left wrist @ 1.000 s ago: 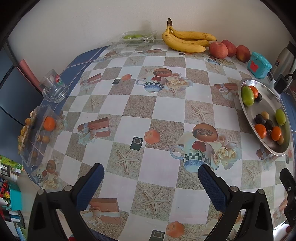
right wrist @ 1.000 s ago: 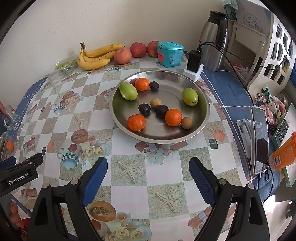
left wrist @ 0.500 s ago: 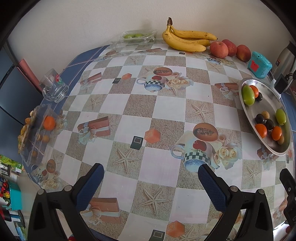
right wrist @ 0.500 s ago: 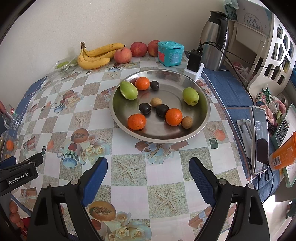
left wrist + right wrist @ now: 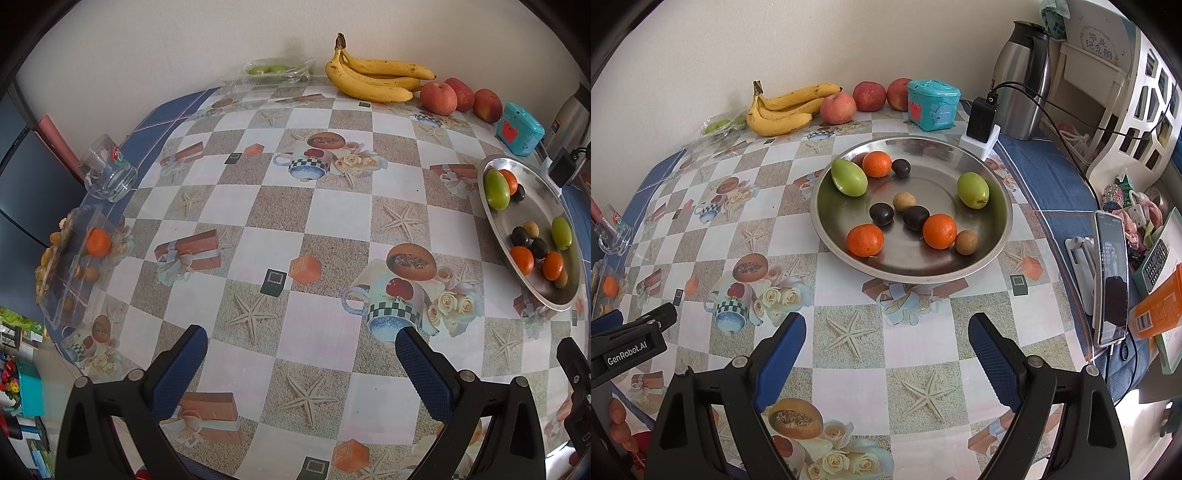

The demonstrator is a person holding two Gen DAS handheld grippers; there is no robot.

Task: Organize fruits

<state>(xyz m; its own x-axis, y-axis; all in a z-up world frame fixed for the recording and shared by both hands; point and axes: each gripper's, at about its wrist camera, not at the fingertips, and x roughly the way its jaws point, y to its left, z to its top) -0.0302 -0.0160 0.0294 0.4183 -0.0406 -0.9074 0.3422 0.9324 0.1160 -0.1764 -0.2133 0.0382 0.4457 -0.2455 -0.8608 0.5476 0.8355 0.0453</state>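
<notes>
Both your left gripper [image 5: 299, 350] and right gripper [image 5: 886, 336] hang spread and empty; mixed fruits sit in the steel tray [image 5: 960, 266], so the stage is unclear.

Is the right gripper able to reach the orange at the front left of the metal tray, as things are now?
Probably yes. The right gripper is open and empty, and only bare tablecloth lies between it and the metal tray. The orange sits near the rim, apart from the dark fruit behind it.
</notes>
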